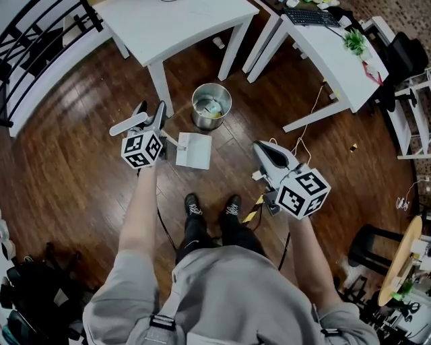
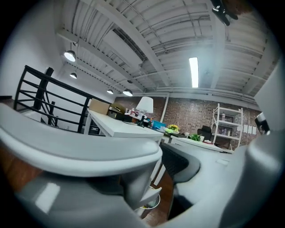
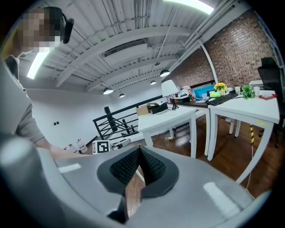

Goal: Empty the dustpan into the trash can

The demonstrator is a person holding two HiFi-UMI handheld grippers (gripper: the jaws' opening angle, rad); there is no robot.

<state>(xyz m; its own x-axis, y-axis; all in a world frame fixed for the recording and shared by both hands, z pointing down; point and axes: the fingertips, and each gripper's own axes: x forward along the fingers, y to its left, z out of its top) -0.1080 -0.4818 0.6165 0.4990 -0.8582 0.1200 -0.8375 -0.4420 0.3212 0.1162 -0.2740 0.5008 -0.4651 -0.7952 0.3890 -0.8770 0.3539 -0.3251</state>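
The white dustpan (image 1: 194, 150) lies flat on the wooden floor (image 1: 81, 168), on the near side of the steel trash can (image 1: 211, 106). The left claw (image 1: 148, 116) is spread beside the handle (image 1: 172, 141), probably ready to grasp it. The right claw (image 1: 268, 153), off to the right, is pressed together and empty.

No legible text, labels or numbers anywhere.

On the wood floor (image 1: 67, 168) stand two white tables (image 1: 182, 20), one bearing a keyboard (image 1: 313, 17) and green plant (image 1: 353, 42).
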